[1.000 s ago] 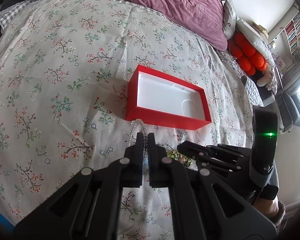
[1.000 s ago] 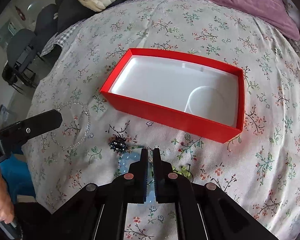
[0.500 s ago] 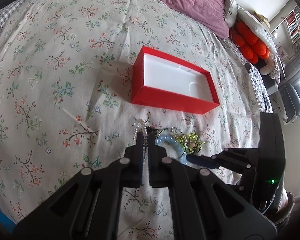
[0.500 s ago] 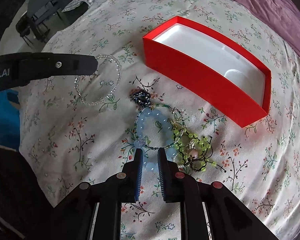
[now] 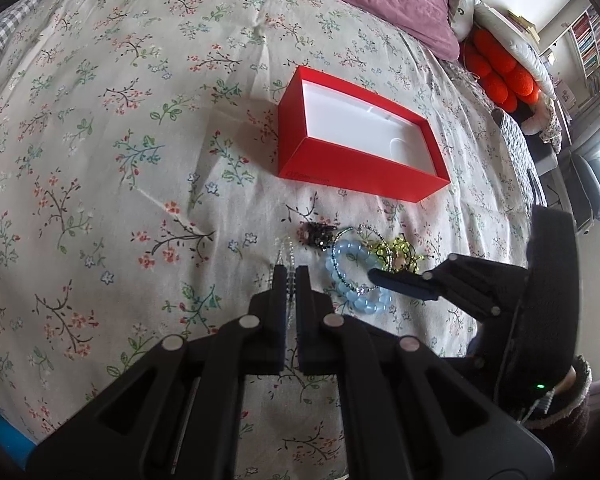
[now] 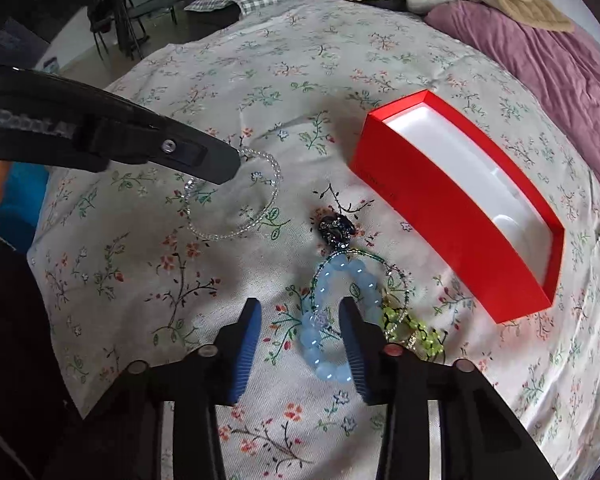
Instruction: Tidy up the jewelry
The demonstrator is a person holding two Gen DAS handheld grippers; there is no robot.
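While the clear bead bracelet hangs pinched in the left gripper, jaws closed on it, it sits above the floral bedspread. Right gripper has jaws apart, straddling the blue bead bracelet, which lies beside a yellow-green bracelet and dark beaded piece. Red box sits near, open, white inside.

Left hand-held gripper pinches clear bead bracelet near red box.
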